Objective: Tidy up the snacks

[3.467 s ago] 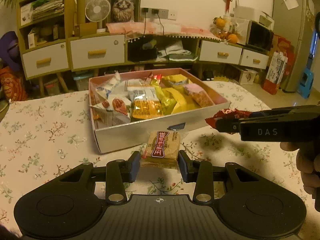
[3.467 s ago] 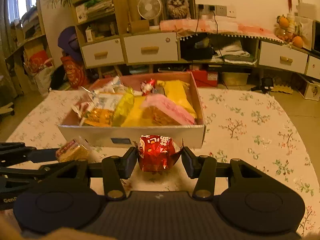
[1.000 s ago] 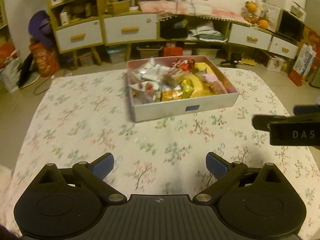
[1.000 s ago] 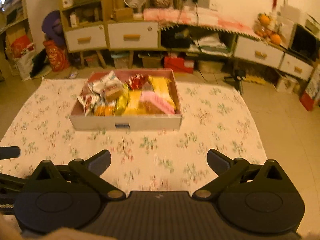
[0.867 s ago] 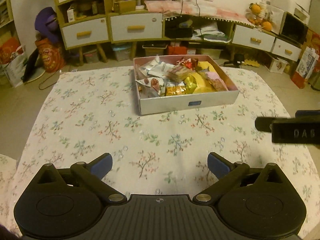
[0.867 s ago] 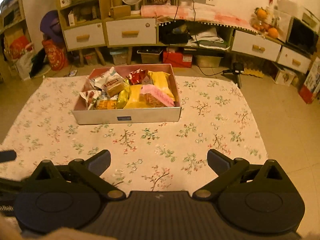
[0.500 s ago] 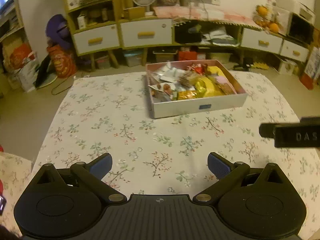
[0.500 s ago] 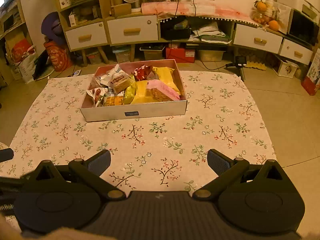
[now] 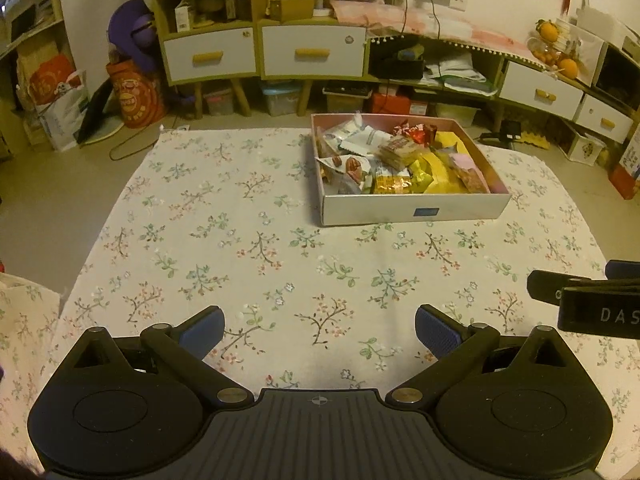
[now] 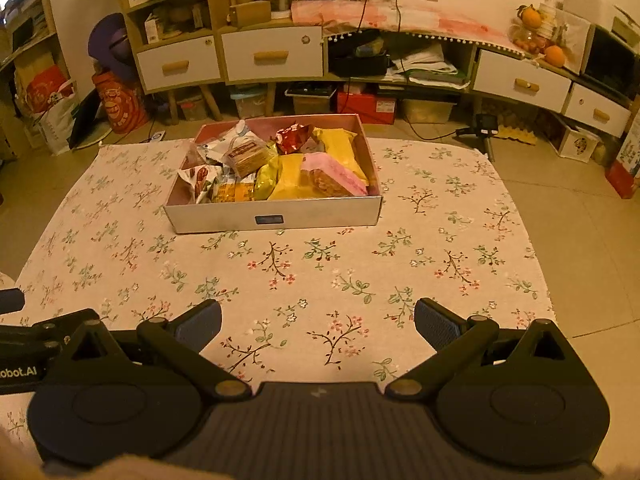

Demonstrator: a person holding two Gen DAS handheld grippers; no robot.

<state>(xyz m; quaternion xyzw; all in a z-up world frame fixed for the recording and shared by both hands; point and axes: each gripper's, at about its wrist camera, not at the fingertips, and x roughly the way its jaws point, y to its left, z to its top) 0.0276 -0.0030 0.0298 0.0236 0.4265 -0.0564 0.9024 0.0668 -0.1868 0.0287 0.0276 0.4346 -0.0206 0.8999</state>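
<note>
So both grippers hanging over floral cloth, well back from box. Left gripper spread wide, nothing between blue pads. Right gripper same deal, wide apart and empty, its side also poking in at right edge of left view. Box sits at far part of cloth, packed with snacks: red foil pack at back, cracker pack on top of pile, yellow bags, pink pack at right. No loose snacks on cloth
</note>
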